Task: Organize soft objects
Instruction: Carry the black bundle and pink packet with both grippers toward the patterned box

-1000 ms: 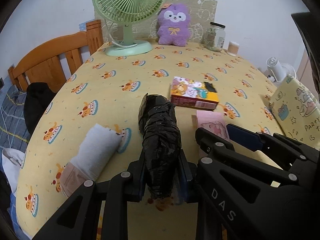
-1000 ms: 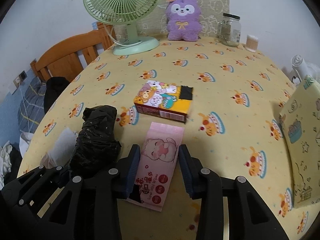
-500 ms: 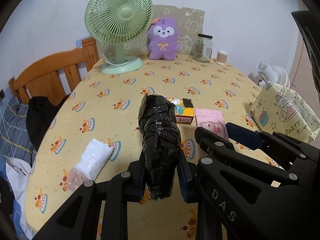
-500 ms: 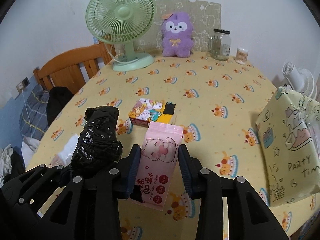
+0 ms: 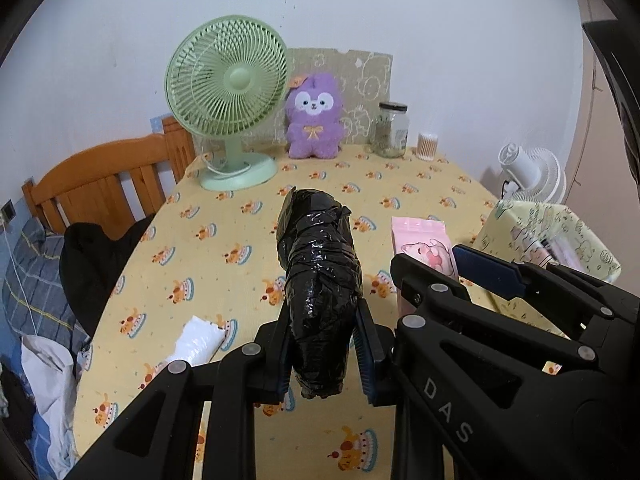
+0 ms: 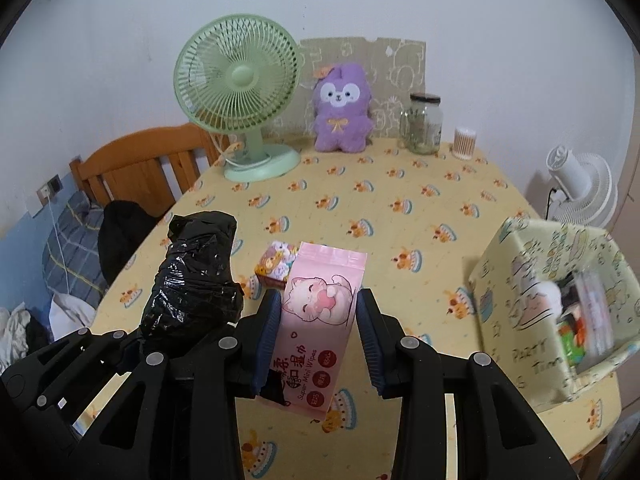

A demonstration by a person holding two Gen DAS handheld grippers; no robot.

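Holding both loads clear of the desk (image 6: pixel 400 200), the person seems ready to drop them into the fabric storage box (image 6: pixel 532 280) at the right edge. The left hand-held gripper (image 5: pixel 322 354) is clamped on the black plastic bundle (image 5: pixel 320 280) near its lower end; the right hand-held gripper (image 6: pixel 318 346) squeezes the pink wipes pack (image 6: pixel 320 312) flat-sided, probably so neither slips.

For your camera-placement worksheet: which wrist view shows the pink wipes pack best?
The right wrist view: the pink wipes pack sits centred, cat print and label facing the lens. The left wrist view catches only its top part, behind the other gripper.
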